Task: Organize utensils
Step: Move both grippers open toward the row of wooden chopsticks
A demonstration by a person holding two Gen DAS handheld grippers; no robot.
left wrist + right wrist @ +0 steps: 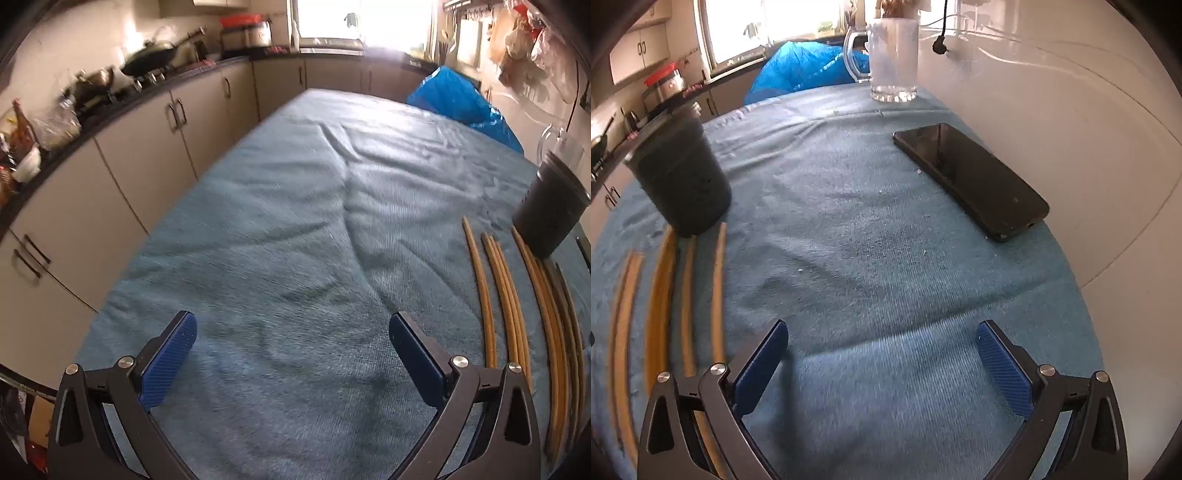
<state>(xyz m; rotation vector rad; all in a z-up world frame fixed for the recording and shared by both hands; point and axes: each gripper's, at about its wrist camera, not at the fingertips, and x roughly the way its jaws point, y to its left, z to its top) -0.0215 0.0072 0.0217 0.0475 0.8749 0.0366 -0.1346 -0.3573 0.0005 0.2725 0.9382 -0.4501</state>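
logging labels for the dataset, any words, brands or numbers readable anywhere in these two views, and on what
No text can be read in either view.
Blue plastic bag: pale marks near its lower edge, too blurred to read.
Smartphone: screen dark, no logo visible.
Dark cup: plain, no label.
Glass mug: no print visible.
Packets on the counter: too small and blurred to read.
Chopsticks: no markings visible.

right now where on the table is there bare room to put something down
Bare blue cloth spans the whole stretch left of the chopsticks, toward the cabinets. Another bare patch lies between the dark cup and the phone. Crowded: chopsticks packed beside the cup; glass mug at the far wall corner.
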